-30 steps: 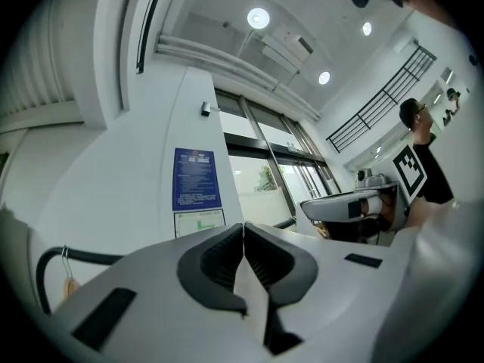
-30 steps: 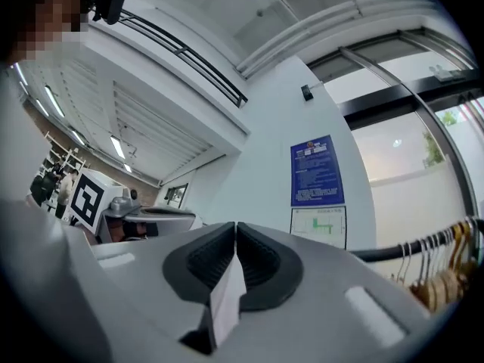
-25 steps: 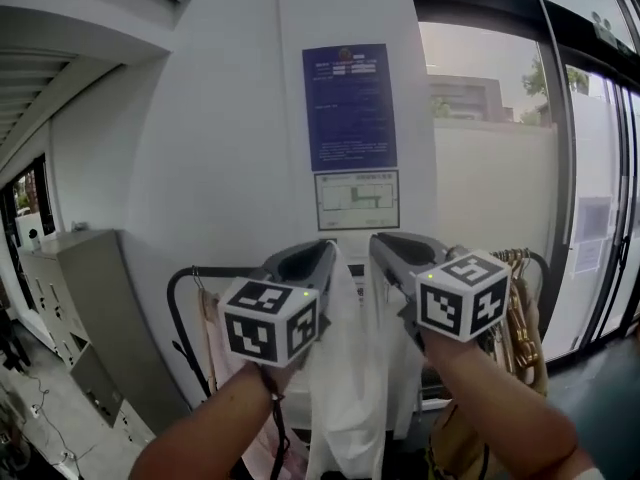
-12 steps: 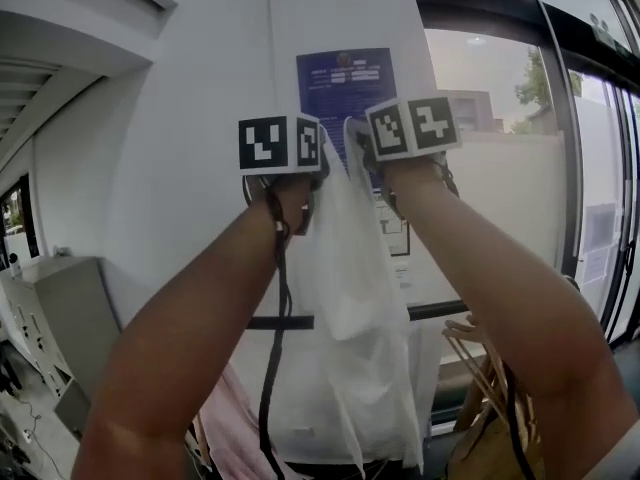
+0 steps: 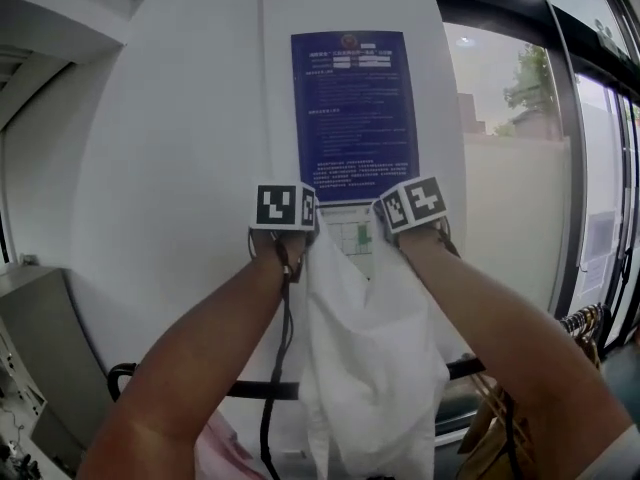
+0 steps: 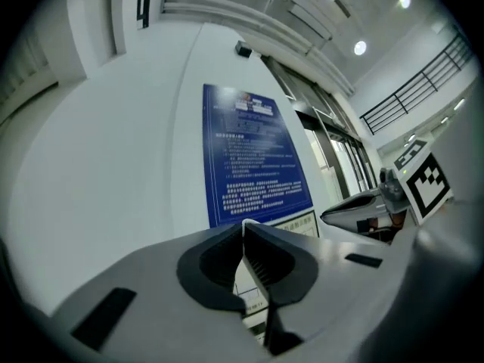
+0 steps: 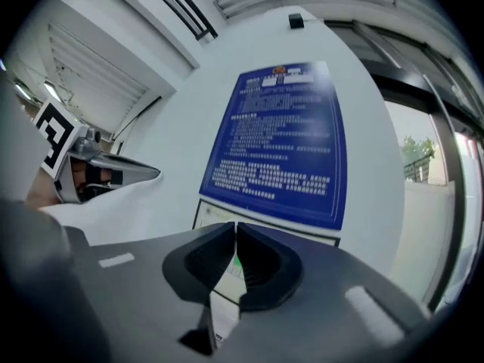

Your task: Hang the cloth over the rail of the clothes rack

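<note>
A white cloth (image 5: 372,363) hangs from both grippers, held up side by side before a white wall. My left gripper (image 5: 292,218) is shut on its upper left edge, and my right gripper (image 5: 404,218) is shut on its upper right edge. The rack's black rail (image 5: 250,390) runs level below my arms, and the cloth covers its middle. Whether the cloth touches the rail I cannot tell. In the left gripper view the jaws (image 6: 243,224) meet on a thin white edge. The right gripper view shows the same at its jaws (image 7: 236,225), with the cloth (image 7: 144,195) under the left gripper (image 7: 113,171).
A blue notice (image 5: 355,108) with a floor plan under it is on the wall straight ahead. A pink garment (image 5: 215,448) hangs at the lower left, wooden hangers (image 5: 585,320) at the right end of the rail. A grey cabinet (image 5: 30,368) stands left, glass panes (image 5: 560,168) right.
Both grippers have gone up and forward towards the wall with the cloth. The rail, level with them a second ago, now lies well below them.
</note>
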Motion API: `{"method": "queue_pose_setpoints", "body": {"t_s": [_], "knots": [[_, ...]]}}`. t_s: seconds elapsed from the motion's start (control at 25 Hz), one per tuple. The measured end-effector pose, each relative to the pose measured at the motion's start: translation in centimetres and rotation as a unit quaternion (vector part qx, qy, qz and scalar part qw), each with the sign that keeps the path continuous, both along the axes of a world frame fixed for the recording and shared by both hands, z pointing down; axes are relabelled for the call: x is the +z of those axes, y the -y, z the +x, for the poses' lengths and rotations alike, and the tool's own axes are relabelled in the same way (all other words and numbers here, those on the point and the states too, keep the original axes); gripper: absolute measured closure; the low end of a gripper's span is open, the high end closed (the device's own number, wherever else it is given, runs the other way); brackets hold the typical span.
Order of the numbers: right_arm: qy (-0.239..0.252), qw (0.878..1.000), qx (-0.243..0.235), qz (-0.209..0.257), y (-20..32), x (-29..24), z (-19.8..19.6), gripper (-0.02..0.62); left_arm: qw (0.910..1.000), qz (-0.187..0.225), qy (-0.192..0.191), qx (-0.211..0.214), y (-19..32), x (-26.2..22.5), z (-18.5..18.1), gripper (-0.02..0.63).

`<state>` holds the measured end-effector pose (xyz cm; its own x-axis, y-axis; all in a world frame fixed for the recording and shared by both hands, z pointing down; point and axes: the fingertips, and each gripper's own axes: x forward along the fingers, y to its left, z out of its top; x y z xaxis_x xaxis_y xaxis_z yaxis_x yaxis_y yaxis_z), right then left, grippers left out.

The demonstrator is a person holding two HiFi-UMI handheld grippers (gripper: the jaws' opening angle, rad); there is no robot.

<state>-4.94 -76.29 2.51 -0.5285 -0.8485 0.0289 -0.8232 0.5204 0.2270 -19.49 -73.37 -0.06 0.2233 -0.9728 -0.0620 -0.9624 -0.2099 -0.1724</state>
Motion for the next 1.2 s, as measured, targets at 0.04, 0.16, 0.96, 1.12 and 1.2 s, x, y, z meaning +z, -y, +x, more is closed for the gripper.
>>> {"method": "queue_pose_setpoints", "body": {"t_s": [0.04, 0.16, 0.96, 1.12, 1.2], "knots": [[-0.003, 1.000, -0.003, -0.013, 1.0, 1.5, -0.3, 0.581, 0.9999, -0.012, -0.005, -0.002, 1.0, 1.5, -0.3, 0.595], [-0.003, 1.000, -0.011, -0.015, 2.3, 2.3, -0.7, 0.579, 0.9995, -0.027, -0.014, -0.002, 3.3, 4.0, -0.5, 0.594], [0.006, 1.000, -0.023, 0.002, -1.5, 0.4, -1.1, 0.486, 0.9975, -0.023, -0.054, 0.039, 1.4, 3.1, 1.6, 0.389], [0.016, 0.999, -0.034, 0.015, -5.8, 0.8, -1.2, 0.486, 0.9970, -0.001, -0.065, 0.041, -2.4, 2.2, 2.2, 0.389], [0.019, 0.999, -0.041, 0.024, -8.3, 0.6, -0.9, 0.486, 0.9967, 0.010, -0.066, 0.047, -5.1, 1.6, 2.9, 0.390]]}}
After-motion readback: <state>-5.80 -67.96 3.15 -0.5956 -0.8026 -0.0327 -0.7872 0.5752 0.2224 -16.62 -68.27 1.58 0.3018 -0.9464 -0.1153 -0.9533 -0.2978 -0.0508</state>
